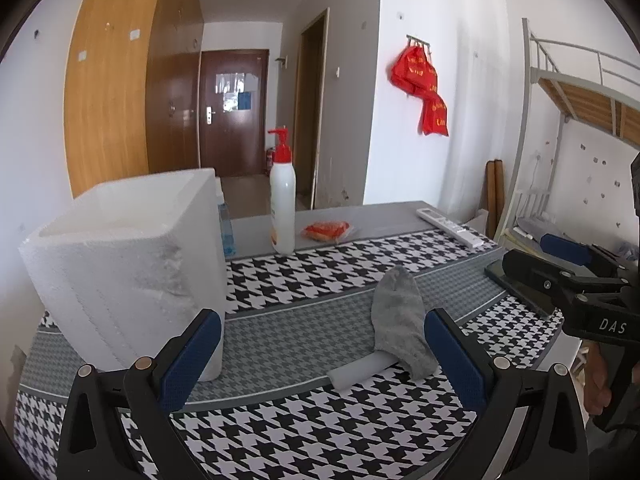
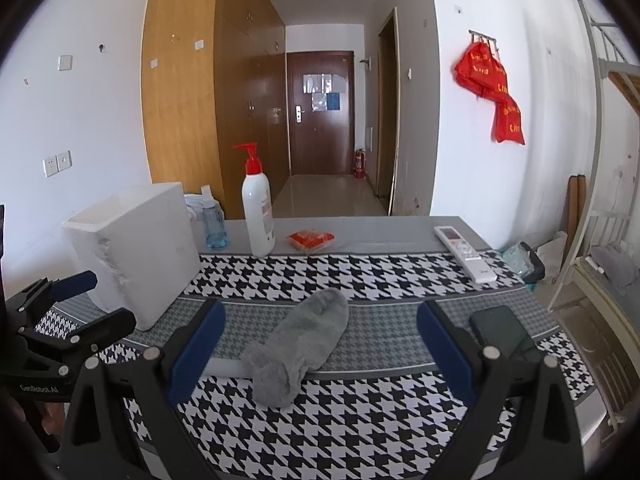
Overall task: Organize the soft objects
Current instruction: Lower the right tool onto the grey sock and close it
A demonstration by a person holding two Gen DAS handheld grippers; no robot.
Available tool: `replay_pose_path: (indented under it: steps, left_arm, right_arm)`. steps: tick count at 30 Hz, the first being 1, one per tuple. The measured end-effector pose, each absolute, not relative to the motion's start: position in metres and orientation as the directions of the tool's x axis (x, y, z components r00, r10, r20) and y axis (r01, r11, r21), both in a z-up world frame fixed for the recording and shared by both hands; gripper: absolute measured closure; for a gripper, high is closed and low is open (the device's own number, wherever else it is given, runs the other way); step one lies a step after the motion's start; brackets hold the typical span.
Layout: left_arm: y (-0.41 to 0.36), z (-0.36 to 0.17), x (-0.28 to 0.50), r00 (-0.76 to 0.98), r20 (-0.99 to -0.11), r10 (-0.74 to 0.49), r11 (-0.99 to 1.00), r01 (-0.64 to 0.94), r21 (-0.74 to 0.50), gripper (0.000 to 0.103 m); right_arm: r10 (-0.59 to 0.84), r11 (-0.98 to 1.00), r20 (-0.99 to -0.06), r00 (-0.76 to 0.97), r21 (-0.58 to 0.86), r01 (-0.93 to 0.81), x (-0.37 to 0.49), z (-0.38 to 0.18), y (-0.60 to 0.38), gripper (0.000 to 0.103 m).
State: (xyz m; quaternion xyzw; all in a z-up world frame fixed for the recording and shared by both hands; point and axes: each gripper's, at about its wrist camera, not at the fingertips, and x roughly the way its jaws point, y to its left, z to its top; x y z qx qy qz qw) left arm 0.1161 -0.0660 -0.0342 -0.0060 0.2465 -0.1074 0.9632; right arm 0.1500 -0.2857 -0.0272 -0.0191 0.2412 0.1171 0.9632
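A grey sock (image 1: 400,326) (image 2: 298,346) lies on the houndstooth table cloth (image 1: 304,276) (image 2: 360,412), its cuff end draped over a small white foam bar (image 1: 360,370) (image 2: 224,366). A white foam box (image 1: 124,268) (image 2: 136,256) stands open-topped at the left. My left gripper (image 1: 322,350) is open and empty, hovering between the box and the sock. My right gripper (image 2: 320,344) is open and empty, its fingers either side of the sock, above it. Each gripper also shows in the other's view: the right one (image 1: 568,280), the left one (image 2: 80,304).
A white pump bottle with a red top (image 1: 282,200) (image 2: 258,210), a blue bottle (image 2: 214,226), an orange packet (image 1: 326,231) (image 2: 311,239), a white remote (image 1: 450,227) (image 2: 464,252) and a dark phone (image 2: 500,334) (image 1: 520,292) lie around. A bunk bed frame (image 1: 580,92) stands right.
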Motion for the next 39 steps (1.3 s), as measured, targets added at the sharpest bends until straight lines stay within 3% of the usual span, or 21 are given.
replay_pose_path:
  steps: [39]
  left_arm:
    - [-0.079,-0.075,0.162,0.757,-0.617,-0.212,0.975,0.207,-0.081,0.001]
  right_arm:
    - [0.254,0.958,-0.605,0.754,0.048,-0.284,0.207,-0.074,-0.280,0.005]
